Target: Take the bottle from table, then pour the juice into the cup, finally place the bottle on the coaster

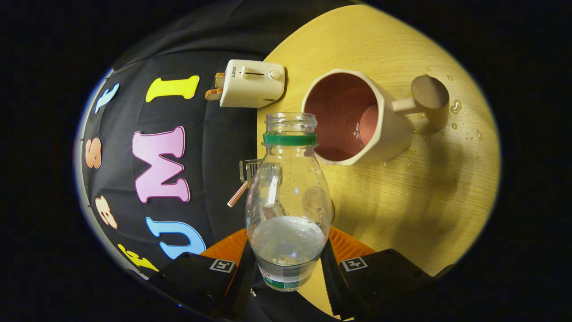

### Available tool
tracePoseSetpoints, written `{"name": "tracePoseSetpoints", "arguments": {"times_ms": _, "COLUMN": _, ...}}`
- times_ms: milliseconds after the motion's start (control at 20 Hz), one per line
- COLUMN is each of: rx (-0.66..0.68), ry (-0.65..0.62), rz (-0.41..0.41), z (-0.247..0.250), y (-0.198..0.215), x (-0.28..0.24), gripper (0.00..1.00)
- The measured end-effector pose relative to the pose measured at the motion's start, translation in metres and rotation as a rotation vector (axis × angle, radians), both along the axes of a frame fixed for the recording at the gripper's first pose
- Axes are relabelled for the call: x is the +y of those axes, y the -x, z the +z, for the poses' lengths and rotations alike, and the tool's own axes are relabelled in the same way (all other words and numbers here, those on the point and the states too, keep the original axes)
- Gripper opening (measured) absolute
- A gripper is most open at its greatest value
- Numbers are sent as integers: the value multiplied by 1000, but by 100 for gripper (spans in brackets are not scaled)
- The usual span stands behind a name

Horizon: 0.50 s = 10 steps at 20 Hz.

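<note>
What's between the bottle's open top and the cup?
Nothing. In the gripper view, the bottle, held between the tool's fingers, has its mouth right beside the cup rim, with just a sliver of bare wooden table showing.

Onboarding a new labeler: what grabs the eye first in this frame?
The clear bottle, clamped between the gripper's fingers, uncapped, with a little liquid left. Just beyond its mouth lies the cup, its pinkish inside wet, with droplets on the wooden table around it. A toaster stands further off.

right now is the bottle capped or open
Open: the bottle, held between the tool fingers, shows a bare mouth above its green ring, aimed toward the cup.
</note>
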<state>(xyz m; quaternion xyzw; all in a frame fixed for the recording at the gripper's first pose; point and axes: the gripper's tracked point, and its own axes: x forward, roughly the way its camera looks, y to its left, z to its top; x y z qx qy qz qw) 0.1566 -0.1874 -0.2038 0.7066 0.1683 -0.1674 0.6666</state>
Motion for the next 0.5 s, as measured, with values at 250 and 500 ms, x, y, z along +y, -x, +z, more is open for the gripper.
{"name": "tracePoseSetpoints", "arguments": {"times_ms": 250, "rx": 10, "ry": -80, "rz": -18, "z": 2, "y": -3, "x": -1, "gripper": 71}}
{"name": "tracePoseSetpoints", "arguments": {"times_ms": 500, "rx": 22, "ry": -149, "rz": -45, "z": 3, "y": -6, "x": -2, "gripper": 71}}
